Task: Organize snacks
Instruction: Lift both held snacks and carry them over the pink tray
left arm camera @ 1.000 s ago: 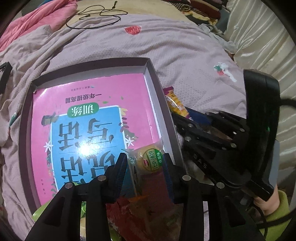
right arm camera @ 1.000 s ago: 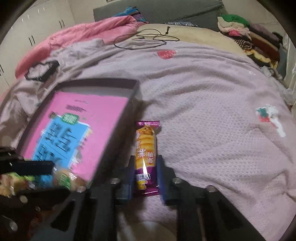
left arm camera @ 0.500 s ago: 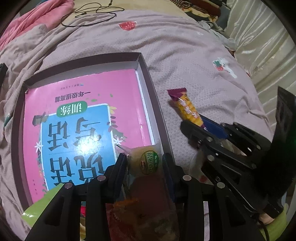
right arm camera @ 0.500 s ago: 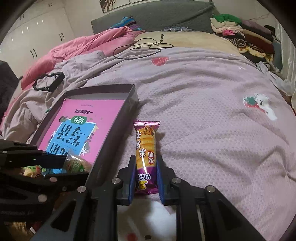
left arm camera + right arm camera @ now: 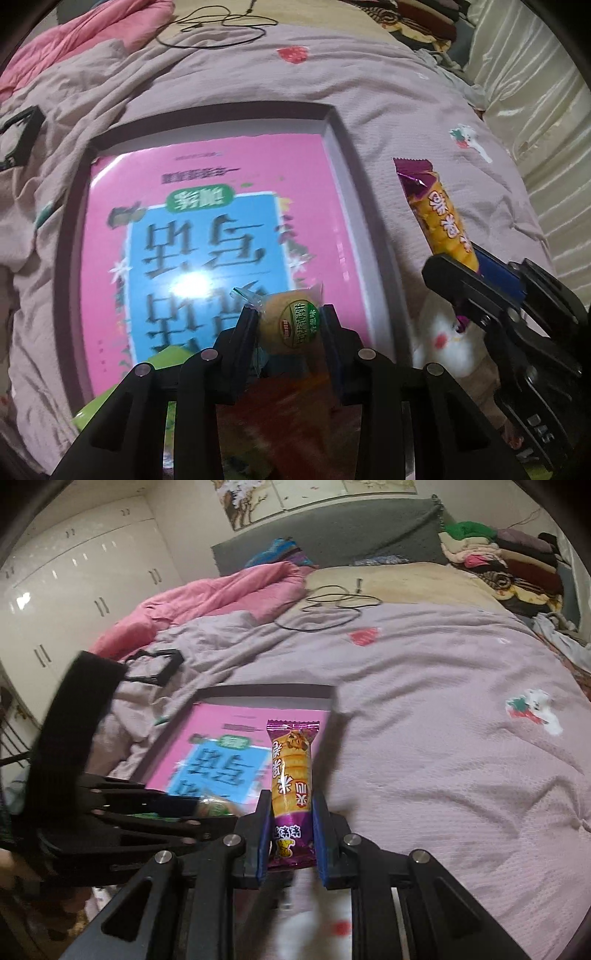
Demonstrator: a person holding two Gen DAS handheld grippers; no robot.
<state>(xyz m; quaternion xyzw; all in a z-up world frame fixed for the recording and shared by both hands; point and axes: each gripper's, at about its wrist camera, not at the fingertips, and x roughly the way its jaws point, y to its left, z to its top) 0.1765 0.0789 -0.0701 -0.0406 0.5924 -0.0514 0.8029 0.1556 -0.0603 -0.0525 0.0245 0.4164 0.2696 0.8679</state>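
Note:
My left gripper [image 5: 287, 314] hangs over the near end of a shallow dark-rimmed box [image 5: 369, 206]. Its jaws are closing on a round yellow wrapped pastry [image 5: 291, 325] with a green label, and both pads touch it. A pink and blue book [image 5: 207, 229] lies flat in the box. My right gripper [image 5: 291, 801] is shut on the lower end of a long purple and orange snack bar [image 5: 291, 760], held up off the bed by the box's right rim [image 5: 266, 692]. The left wrist view shows that bar [image 5: 439, 218] at the right.
Red and green snack packets [image 5: 280, 406] lie blurred under the left gripper. A white plush patch [image 5: 443, 339] sits beside the box. On the mauve blanket are a black cable [image 5: 332, 609] and a black frame [image 5: 159, 666]. A pink quilt [image 5: 221, 594] and stacked clothes [image 5: 498, 561] lie beyond.
My right gripper has risen and tilted up, lifting the snack bar off the blanket. My left gripper's fingers have drawn closer around the pastry, still over the box's near end.

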